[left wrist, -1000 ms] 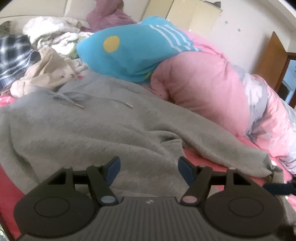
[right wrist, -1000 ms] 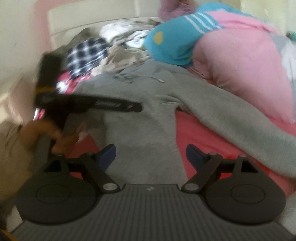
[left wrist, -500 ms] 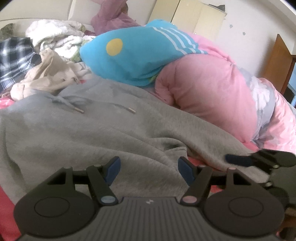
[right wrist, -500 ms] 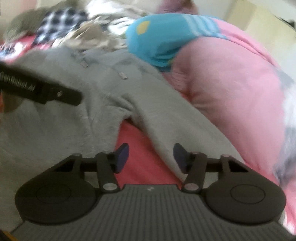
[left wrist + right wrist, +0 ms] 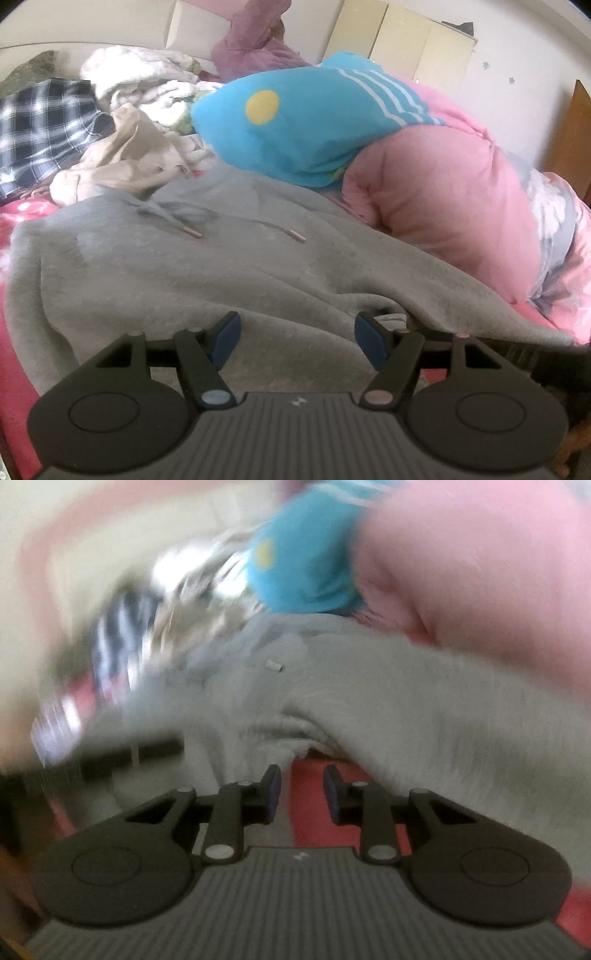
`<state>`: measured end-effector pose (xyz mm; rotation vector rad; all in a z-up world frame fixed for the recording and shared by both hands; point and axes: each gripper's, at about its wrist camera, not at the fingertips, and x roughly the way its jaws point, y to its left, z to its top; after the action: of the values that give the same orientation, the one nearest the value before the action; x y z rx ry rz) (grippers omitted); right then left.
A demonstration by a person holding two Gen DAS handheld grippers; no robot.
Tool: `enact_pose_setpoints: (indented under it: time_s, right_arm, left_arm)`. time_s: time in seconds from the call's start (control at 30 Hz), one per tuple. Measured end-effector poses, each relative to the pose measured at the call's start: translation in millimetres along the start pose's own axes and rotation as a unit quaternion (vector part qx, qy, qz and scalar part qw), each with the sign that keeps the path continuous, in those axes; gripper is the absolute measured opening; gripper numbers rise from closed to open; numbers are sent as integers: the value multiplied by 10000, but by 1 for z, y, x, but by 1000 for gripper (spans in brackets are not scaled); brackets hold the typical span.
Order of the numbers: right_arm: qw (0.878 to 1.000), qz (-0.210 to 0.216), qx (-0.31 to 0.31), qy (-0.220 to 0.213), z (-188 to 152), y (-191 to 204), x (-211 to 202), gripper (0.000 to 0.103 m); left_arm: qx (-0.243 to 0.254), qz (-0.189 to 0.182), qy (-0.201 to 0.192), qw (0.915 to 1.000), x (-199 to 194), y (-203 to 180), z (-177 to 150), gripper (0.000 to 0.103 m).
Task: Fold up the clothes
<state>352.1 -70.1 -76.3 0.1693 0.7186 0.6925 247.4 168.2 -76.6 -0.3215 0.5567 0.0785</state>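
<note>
A grey hoodie (image 5: 229, 273) lies spread front-up on the red bed sheet (image 5: 14, 373), its two drawstrings (image 5: 184, 227) loose on the chest. My left gripper (image 5: 297, 332) hovers open over the hoodie's lower body, nothing between its fingers. The right wrist view is blurred by motion. There my right gripper (image 5: 302, 781) sits low where the hoodie (image 5: 424, 709) sleeve meets the body. Its jaws are closing and stand narrow, with only red sheet (image 5: 308, 812) showing between them and no cloth pinched.
A blue pillow with a yellow dot (image 5: 295, 122) and a bulky pink duvet (image 5: 450, 192) lie behind the hoodie. A beige garment (image 5: 125, 162), a plaid shirt (image 5: 40, 125) and white fleece (image 5: 136, 74) are heaped at the back left. A wooden door (image 5: 572, 140) stands far right.
My right gripper swept to the right and down, from over the hoodie's body to its sleeve junction, and its jaws narrowed a lot. The left gripper stayed put and open.
</note>
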Motion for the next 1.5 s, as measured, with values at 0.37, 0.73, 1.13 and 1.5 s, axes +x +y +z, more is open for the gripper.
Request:
enact_pose_setpoints:
  time_s: [0.37,0.73,1.13,1.5]
  right_arm:
    - [9801,1275,1373,657,-26,-5,31,27]
    - [9739,1655,1155,1038,-43,51,15,15]
    - [9731,1545,1430,935,-59,61,-1,34]
    - [9974,415,307,-500,-10,47,-110,49]
  left_arm:
    - [-81,86,-143,9998,-6,5,4,69]
    - [-162,158,-228,9995,-7,11,10,69]
    - [-14,233,-233,9995,-6,8,8,69]
    - [861,159,40,9961,15,-23,-5,69]
